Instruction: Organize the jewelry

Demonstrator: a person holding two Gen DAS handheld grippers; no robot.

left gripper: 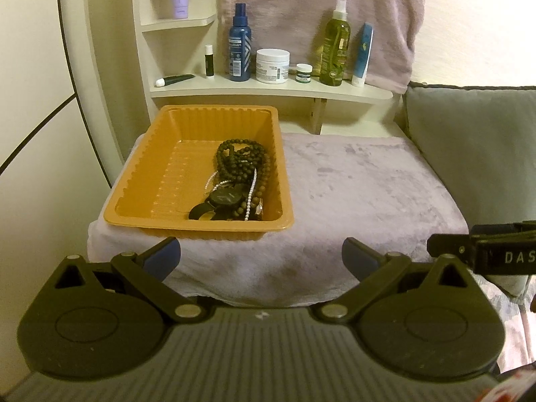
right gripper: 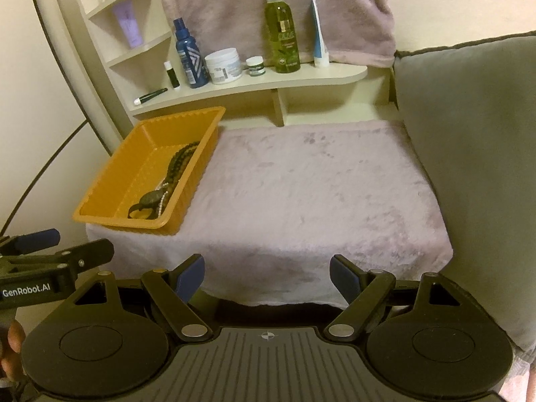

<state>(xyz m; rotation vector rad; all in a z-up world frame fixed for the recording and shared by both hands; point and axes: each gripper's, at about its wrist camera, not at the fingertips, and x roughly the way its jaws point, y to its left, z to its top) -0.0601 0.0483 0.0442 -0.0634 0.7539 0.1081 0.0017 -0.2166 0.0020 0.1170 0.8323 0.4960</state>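
An orange plastic tray [left gripper: 140,181] [right gripper: 100,207] stands at the left of a pale plush-covered surface [left gripper: 361,187] [right gripper: 318,194]. Inside it lie a dark bead necklace [left gripper: 241,160] [right gripper: 181,160], a thin pearl strand [left gripper: 251,194] [right gripper: 163,197] and a black watch [left gripper: 221,199] [right gripper: 149,201], heaped along its right side. My left gripper [left gripper: 261,254] hangs open in front of the surface's near edge, with nothing between its blue pads. My right gripper [right gripper: 267,276] is likewise open and empty, held back from the front edge to the right of the tray.
A cream shelf [left gripper: 268,88] [right gripper: 254,83] behind the surface carries a blue bottle [left gripper: 239,43], a white jar [left gripper: 272,66], a green spray bottle [left gripper: 335,43] and tubes. A grey cushion [left gripper: 475,147] [right gripper: 469,154] rises at the right. A pink towel [left gripper: 318,16] hangs behind.
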